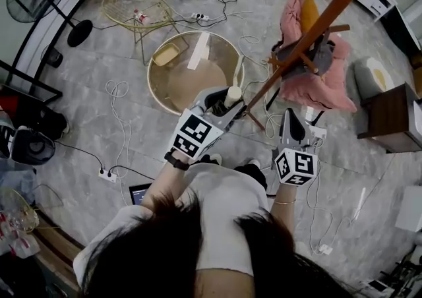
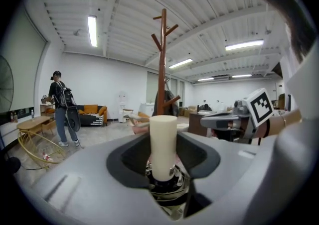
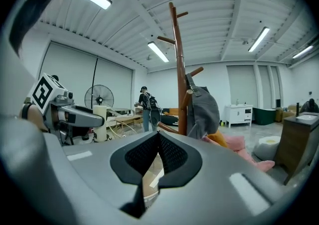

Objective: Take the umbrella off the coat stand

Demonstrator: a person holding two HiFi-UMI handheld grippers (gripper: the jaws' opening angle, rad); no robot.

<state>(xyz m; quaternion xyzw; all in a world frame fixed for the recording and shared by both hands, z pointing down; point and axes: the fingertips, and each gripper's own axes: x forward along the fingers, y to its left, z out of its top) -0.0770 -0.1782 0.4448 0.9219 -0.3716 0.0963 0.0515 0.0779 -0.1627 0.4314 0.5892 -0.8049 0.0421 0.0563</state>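
Left claw (image 1: 224,107) clamped on the cream umbrella handle (image 2: 163,142) — handle upright between the pads, off the pegs. Right claw (image 3: 158,157) closed, pads together, nothing in it. Coat stand (image 1: 316,29) just right of both — grey bag (image 3: 202,107) hanging on it.

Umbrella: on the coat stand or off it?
Off. The left hand-held gripper is shut on the umbrella, clamping its cream handle upright. The coat stand is farther back, apart from it.
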